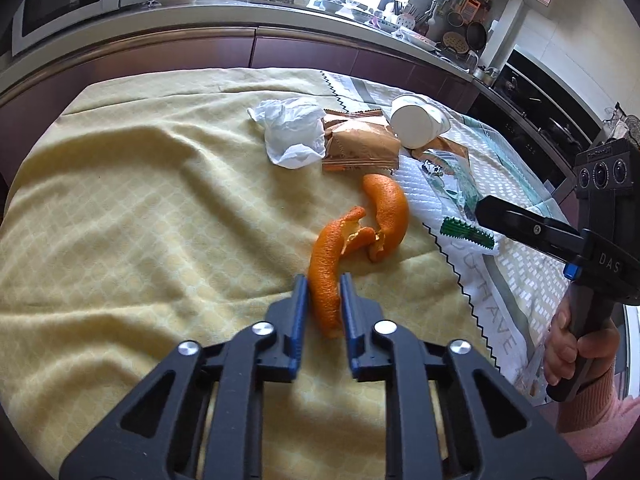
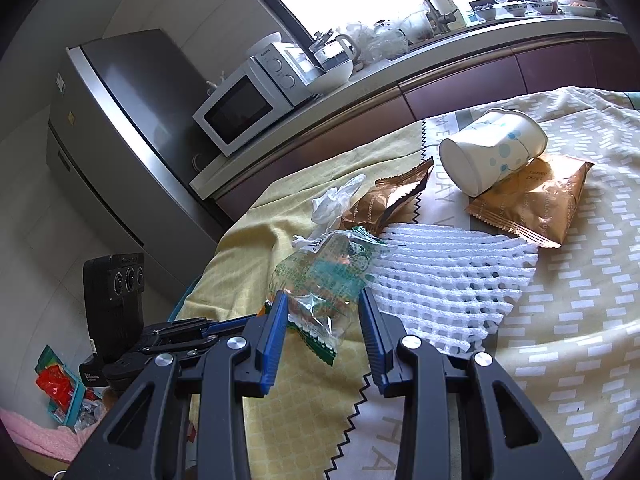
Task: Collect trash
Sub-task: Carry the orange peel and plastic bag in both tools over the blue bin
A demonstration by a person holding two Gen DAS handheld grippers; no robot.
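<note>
- Two tongs work the trash: the left gripper (image 1: 324,280) is clamped on the orange peel (image 1: 326,276), which sits between its fingers.
- Right gripper (image 2: 324,300) stands apart, straddling the clear wrapper (image 2: 320,276).
- Picking-up step, I judge; next calls for lifting the peel and closing on the wrapper.

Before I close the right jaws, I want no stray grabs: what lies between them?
Right wrist view: only the crumpled clear green-printed plastic wrapper lies between the open jaws; the white foam fruit net sits outside the right one.
</note>
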